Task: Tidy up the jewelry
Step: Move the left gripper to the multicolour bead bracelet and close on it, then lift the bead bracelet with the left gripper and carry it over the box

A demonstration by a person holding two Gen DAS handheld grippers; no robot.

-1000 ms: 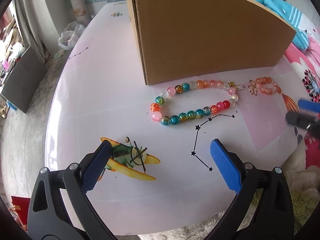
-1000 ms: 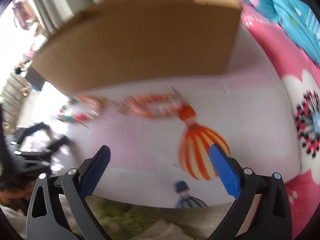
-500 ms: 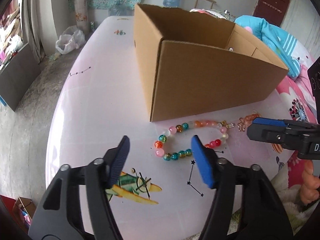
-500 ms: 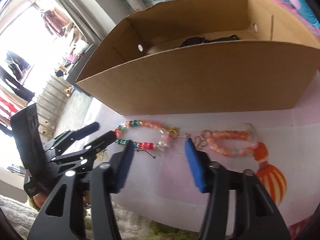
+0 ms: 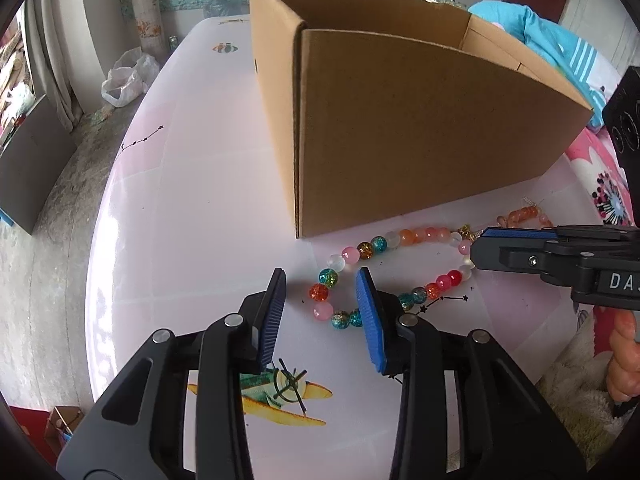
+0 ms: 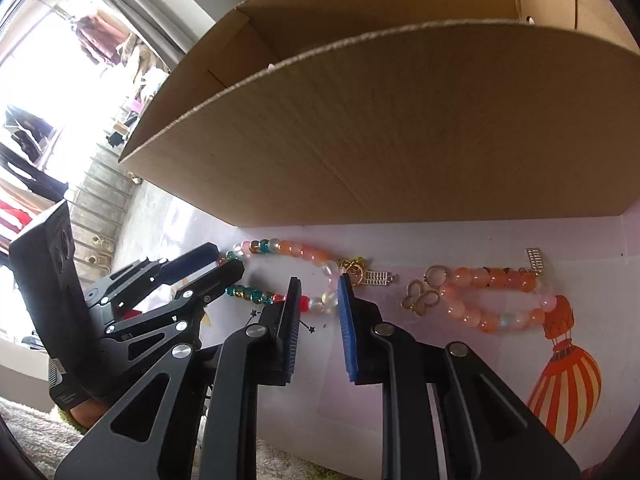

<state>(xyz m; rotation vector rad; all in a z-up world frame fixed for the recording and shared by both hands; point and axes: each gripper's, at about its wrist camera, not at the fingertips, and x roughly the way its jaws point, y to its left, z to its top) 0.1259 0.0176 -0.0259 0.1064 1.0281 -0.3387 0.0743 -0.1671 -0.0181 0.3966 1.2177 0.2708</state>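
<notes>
A bracelet of multicoloured beads [image 5: 400,236] [image 6: 296,248] lies on the pink table in front of the cardboard box [image 5: 400,140] [image 6: 400,140]. My left gripper [image 5: 322,308] [image 6: 226,258] straddles its left end. Its jaws are closing, with an orange and a pink bead between the pads and gaps on both sides. My right gripper [image 6: 319,312] [image 5: 478,248] is over the right end, near the gold clasp. Its jaws are closing too, with red and white beads between pads that stand close to them. An orange bead bracelet [image 6: 492,296] [image 5: 520,214] lies further right, untouched.
The box's tall front wall stands right behind both bracelets. A white plastic bag [image 5: 128,80] lies on the floor at far left. Blue cloth [image 5: 560,48] and pink flowered fabric lie to the right. A fluffy rug [image 6: 32,436] borders the table's near edge.
Both grippers went from wide open to narrow. The left came forward over the bracelet's left end. The right swung left from the orange bracelet to the multicoloured one's right end.
</notes>
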